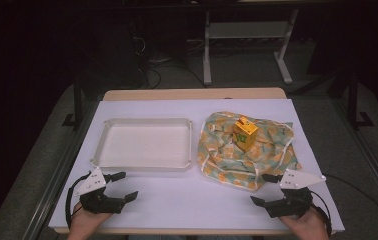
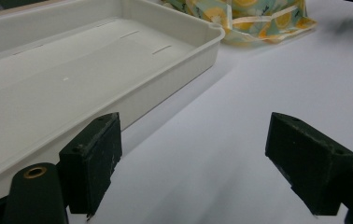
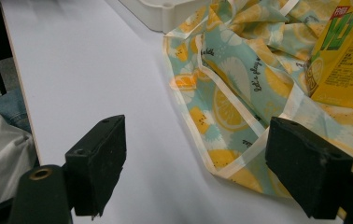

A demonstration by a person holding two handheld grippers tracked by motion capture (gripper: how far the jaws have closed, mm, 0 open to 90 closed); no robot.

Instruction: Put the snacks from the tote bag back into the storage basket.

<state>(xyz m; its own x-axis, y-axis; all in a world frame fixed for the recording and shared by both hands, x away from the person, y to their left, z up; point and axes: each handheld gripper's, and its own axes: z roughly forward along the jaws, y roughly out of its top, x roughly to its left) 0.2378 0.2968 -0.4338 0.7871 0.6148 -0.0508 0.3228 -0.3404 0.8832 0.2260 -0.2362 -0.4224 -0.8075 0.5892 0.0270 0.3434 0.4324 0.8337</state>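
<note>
Yellow cardboard drink carton (image 1: 245,133) stands upright on the crumpled lemon-print cloth (image 1: 227,155), right of the white plastic tray (image 1: 146,162). Left gripper (image 1: 122,189) and right gripper (image 1: 265,190): jaws wide, empty. Risk: tugging the cloth likely topples the carton.

We see bare table (image 1: 177,200) between the two hands. Ahead, the tray (image 1: 147,164) blocks the left side, and the cloth (image 1: 227,160), with a carton (image 1: 245,133) standing on it, blocks the right.
</note>
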